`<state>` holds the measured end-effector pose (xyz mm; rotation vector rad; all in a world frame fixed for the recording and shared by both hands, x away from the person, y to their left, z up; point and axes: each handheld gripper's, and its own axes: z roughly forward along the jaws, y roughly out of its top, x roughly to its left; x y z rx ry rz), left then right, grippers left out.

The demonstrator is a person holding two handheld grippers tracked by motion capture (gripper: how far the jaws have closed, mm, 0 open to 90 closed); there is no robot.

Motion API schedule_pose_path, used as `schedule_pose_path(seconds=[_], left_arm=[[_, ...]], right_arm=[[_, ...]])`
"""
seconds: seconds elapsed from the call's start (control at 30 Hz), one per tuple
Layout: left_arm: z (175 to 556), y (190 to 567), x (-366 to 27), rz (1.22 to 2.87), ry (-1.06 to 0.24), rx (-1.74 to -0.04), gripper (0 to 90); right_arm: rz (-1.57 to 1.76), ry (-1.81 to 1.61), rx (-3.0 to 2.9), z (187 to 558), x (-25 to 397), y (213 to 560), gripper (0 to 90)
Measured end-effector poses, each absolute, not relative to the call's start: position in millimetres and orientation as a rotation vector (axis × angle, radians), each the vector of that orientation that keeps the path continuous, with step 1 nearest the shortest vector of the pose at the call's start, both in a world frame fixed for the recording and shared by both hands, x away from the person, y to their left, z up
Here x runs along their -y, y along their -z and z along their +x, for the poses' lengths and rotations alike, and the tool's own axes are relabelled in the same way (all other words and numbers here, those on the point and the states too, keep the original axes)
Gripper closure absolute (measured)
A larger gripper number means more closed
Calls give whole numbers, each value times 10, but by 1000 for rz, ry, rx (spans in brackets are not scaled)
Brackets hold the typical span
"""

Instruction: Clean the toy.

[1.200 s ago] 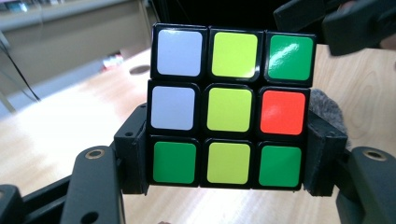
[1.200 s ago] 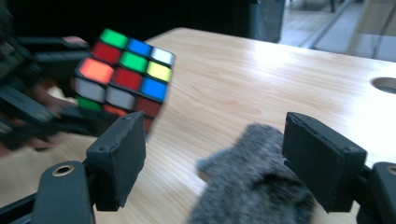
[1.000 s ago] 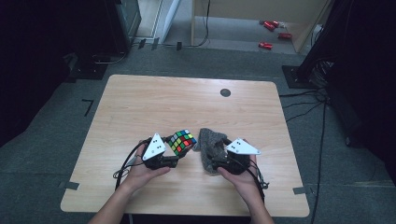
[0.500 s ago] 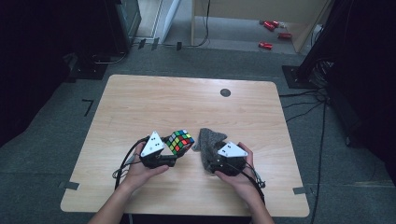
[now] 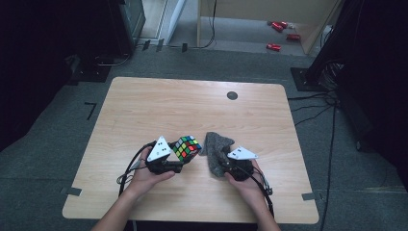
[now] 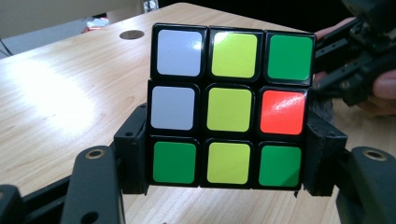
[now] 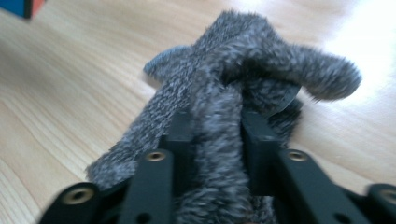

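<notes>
A scrambled colour cube (image 5: 186, 147) (image 6: 231, 109) is clamped between the jaws of my left gripper (image 5: 179, 155) (image 6: 224, 156), held just above the wooden table (image 5: 159, 106). The face toward the left gripper's camera shows yellow, green, white and one orange square. Right of the cube, my right gripper (image 5: 225, 162) (image 7: 217, 133) is shut on a fuzzy grey cloth (image 5: 216, 150) (image 7: 243, 70), which bunches up between its jaws and droops onto the table. The cloth and the cube are almost touching. In the left gripper view the right gripper (image 6: 362, 65) shows at the upper right.
A round dark grommet (image 5: 232, 95) (image 6: 131, 34) sits near the table's far edge. Cables trail from both grippers toward the near edge. Red objects (image 5: 274, 46) lie on the floor beyond the table, and dark equipment stands at both sides.
Both grippers have shifted slightly. The right gripper and the grey cloth have drawn closer to the cube, narrowing the gap between them.
</notes>
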<state>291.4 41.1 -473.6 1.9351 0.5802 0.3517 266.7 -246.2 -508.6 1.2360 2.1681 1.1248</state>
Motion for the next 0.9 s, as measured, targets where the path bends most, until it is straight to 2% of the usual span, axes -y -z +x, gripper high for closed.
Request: schedule_pose_path(seconds=[0.1, 0.27, 0.53, 0.73, 0.9], left_arm=[[2907, 4743, -394, 1950, -354, -571, 347], [2906, 4759, -329, 2015, -340, -554, 348], [2834, 4740, -131, 2138, -314, -468, 348], [2765, 4707, -114, 2092, -332, -410, 348], [2716, 4663, -149, 2039, -369, -376, 348]], right_arm=[[1237, -1182, -2117, 2644, 2497, 5012, 772], [1199, -1353, -2012, 2551, 2520, 4735, 777], [1059, -1429, -2000, 2385, 2277, 4462, 772], [1080, -1555, -2000, 2353, 2210, 4419, 765], [1098, -1520, -1997, 2367, 2182, 4472, 762]])
